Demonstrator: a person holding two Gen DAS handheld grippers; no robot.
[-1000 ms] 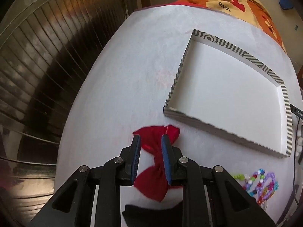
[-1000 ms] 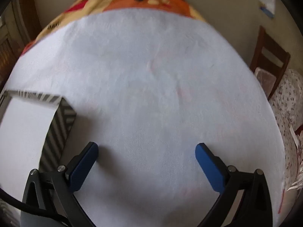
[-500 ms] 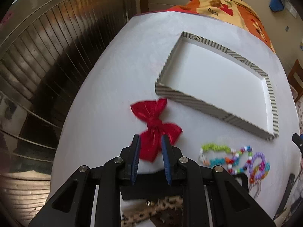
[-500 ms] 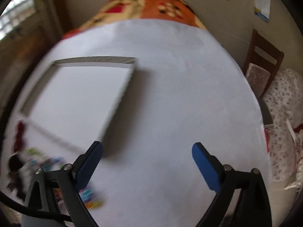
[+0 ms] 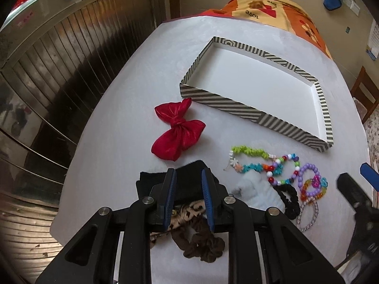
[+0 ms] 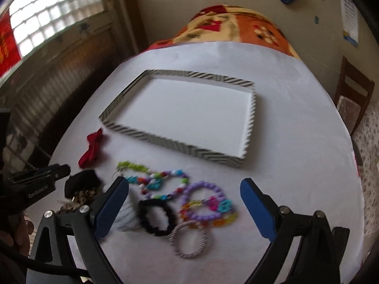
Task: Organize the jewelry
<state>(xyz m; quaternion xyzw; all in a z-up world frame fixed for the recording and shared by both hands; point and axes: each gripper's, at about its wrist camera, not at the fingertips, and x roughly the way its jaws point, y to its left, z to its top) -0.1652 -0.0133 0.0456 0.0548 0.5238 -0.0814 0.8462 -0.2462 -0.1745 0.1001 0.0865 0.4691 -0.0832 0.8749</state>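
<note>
A striped box tray [image 5: 227, 105] [image 6: 165, 139] with a white floor lies empty on the white tablecloth. In front of it lie a red bow [image 5: 177, 130] [image 6: 92, 149], a beaded necklace [image 5: 265, 163] [image 6: 154, 179], purple and coloured bracelets [image 5: 310, 184] [image 6: 208, 203], a black scrunchie [image 5: 290, 201] [image 6: 156, 217], a striped hair ring [image 6: 189, 241], a black cloth [image 5: 187, 182] and brown scrunchies [image 5: 199, 239]. My left gripper [image 5: 188, 177] hovers above the black cloth, jaws narrowly apart and empty. My right gripper [image 6: 184, 189] is wide open above the bracelets.
A pale blue cloth [image 5: 255, 191] lies beside the necklace. The table edge drops off at the left toward a slatted wooden wall [image 5: 71, 71]. A wooden chair [image 6: 353, 99] stands at the right. An orange patterned blanket [image 6: 232, 30] covers the far end.
Both grippers have pulled back and up from the table. The left one has left the red bow where it lay. The jewelry pile has come into both views.
</note>
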